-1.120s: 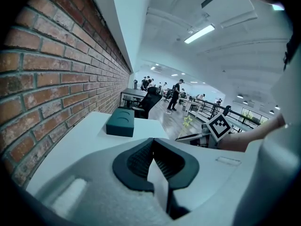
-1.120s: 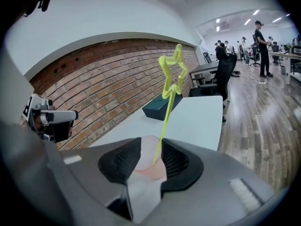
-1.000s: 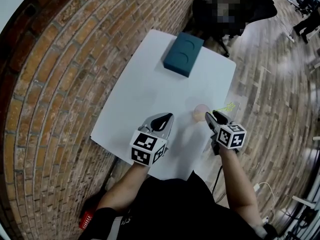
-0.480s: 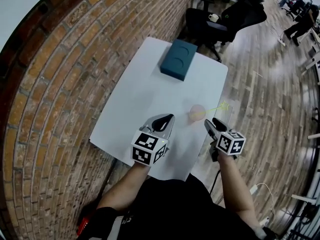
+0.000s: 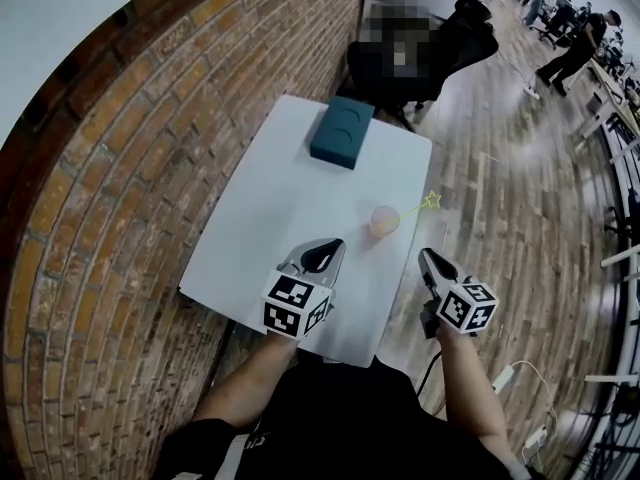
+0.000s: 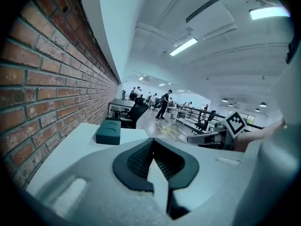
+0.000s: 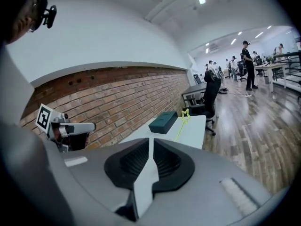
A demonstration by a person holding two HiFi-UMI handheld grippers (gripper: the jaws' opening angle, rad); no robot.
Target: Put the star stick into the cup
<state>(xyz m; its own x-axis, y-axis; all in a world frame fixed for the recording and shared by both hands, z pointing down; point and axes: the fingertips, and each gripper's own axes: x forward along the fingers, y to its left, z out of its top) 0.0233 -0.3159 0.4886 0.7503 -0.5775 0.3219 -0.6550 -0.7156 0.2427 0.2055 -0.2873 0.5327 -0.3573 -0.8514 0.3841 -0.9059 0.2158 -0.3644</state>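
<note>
Brick wall (image 5: 120, 168) runs along the left edge of a white bench (image 5: 270, 208), and wood-plank floor (image 5: 500, 218) spreads out past its right edge. A dark office chair (image 5: 455, 43) stands beyond the far edge, and people stand well back in the open room.

A teal box (image 5: 341, 134) lies at the far edge of the bench, about midway along it. The cup (image 5: 384, 220), pale pink, stands upright near the right edge, well apart from the box. The star stick (image 5: 431, 200) is in the cup: its thin yellow-green shaft leans out toward the right edge, and in the head view the star tip shows just past that edge. In the right gripper view the star stick (image 7: 185, 113) rises slanted in front of the teal box (image 7: 163, 121), while the cup itself is hidden behind the gripper body.

The left hand-held gripper (image 5: 322, 253) hangs over the near part of the bench, left of the cup and clear of it. Its jaws are clenched together with nothing between them.

The right hand-held gripper (image 5: 430, 261) hangs off the right edge, near the near right corner, apart from cup and stick. Its jaws have just been closing; the pads now meet in a thin line and grasp nothing.
</note>
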